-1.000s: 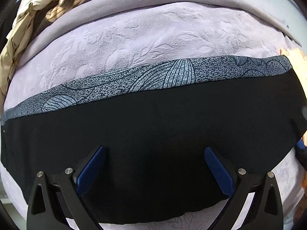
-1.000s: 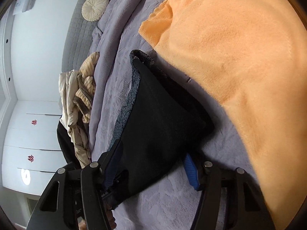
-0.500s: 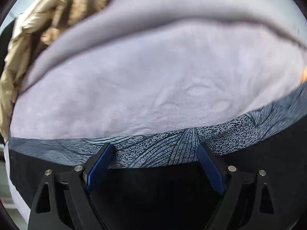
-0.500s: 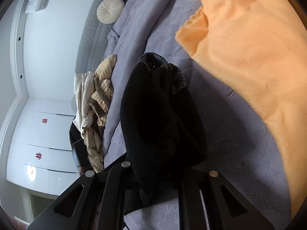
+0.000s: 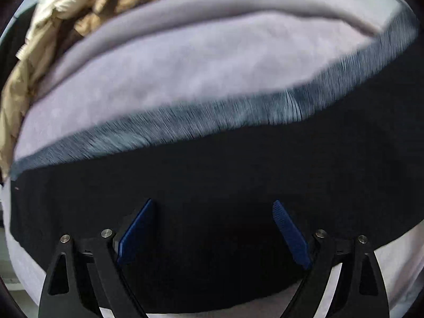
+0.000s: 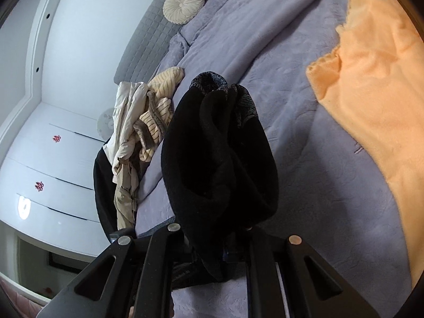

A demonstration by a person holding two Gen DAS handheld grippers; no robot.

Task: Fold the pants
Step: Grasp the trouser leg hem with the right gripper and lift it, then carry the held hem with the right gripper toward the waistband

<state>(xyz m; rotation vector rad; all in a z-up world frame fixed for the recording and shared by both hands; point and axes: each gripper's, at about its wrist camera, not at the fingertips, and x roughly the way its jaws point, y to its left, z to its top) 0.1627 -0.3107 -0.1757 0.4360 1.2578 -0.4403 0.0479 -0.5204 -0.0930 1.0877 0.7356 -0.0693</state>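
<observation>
The black pants (image 5: 212,175) with a grey patterned band (image 5: 185,124) along the far edge lie across the lilac bed cover (image 5: 172,61). My left gripper (image 5: 212,217) is open, its blue pads (image 5: 137,230) just above the black cloth, holding nothing. My right gripper (image 6: 220,246) is shut on one end of the pants (image 6: 217,159), which is lifted off the bed and hangs bunched over the jaws, patterned band at the top.
A heap of beige and striped clothes (image 6: 143,122) lies at the bed's left edge and also shows in the left wrist view (image 5: 53,39). An orange blanket (image 6: 376,100) covers the right side. A round cushion (image 6: 182,5) leans on the headboard. White cabinets (image 6: 53,159) stand beyond.
The right gripper has closed on the end of the pants and lifted it off the bed. The left gripper shifted forward, then back over the black cloth, still open.
</observation>
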